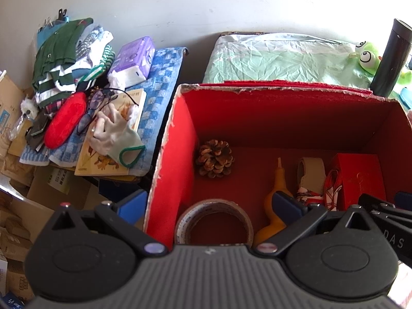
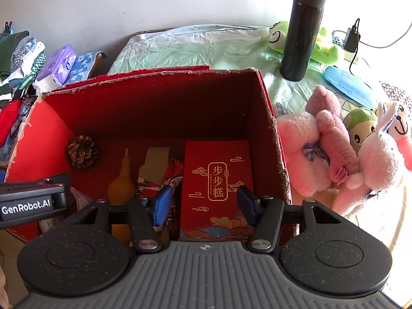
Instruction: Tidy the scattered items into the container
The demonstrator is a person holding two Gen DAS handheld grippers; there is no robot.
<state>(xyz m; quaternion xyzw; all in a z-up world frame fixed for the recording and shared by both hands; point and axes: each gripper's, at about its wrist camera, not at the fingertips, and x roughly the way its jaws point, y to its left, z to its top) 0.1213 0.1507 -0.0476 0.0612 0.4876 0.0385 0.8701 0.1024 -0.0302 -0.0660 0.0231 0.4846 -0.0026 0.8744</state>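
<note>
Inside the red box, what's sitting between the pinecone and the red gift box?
A yellow gourd-shaped bottle, then a roll of beige tape over a patterned red cloth, left to right toward the gift box from the pinecone. Clearest in the right wrist view.

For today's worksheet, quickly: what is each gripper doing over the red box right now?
Left gripper: open, holding nothing, jaws straddling the red box wall.
Right gripper: open, jaws either side of the red gift box, not clearly gripping it.

Red box (image 2: 273, 139) on green-sheeted bed (image 2: 180, 51)
</note>
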